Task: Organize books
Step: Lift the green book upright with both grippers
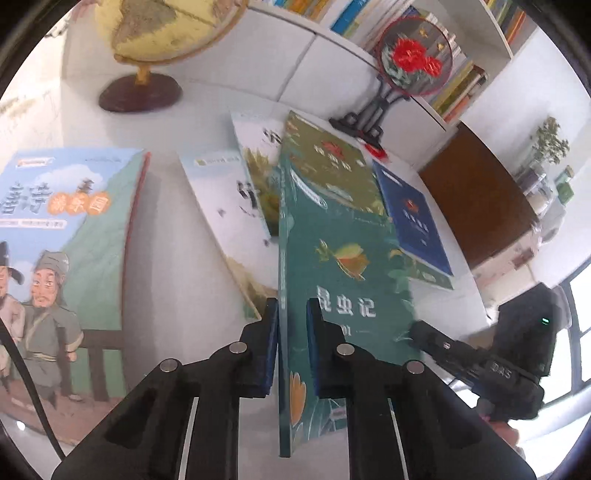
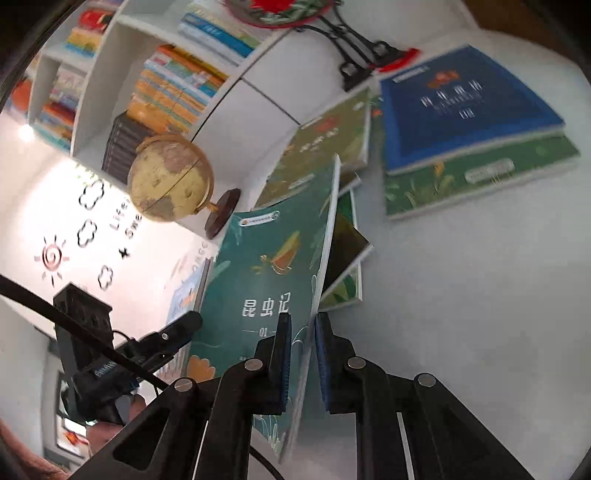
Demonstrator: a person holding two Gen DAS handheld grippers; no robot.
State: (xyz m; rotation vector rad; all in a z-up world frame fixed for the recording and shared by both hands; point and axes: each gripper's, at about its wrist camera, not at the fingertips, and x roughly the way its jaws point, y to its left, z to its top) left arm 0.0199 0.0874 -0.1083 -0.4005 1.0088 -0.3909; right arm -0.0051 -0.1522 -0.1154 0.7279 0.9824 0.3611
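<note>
A teal book [image 1: 343,266] with an insect on its cover is lifted off the white table, tilted on edge between both grippers. My left gripper [image 1: 291,308] is shut on its spine edge near the lower corner. In the right wrist view the same teal book [image 2: 266,266] has its page edge between the blue pads of my right gripper [image 2: 303,319], which is shut on it. Each gripper shows in the other's view: the right gripper [image 1: 424,334] and the left gripper [image 2: 181,326]. More books lie flat beyond: a green one [image 1: 325,158] and a blue one [image 1: 410,214].
A large cartoon-cover book [image 1: 66,240] lies at the left, and white books [image 1: 229,199] in the middle. A blue book [image 2: 461,99] rests on a green one [image 2: 480,177]. A globe [image 1: 159,29], a round fan on a stand [image 1: 413,55] and a white bookshelf [image 2: 166,85] stand behind.
</note>
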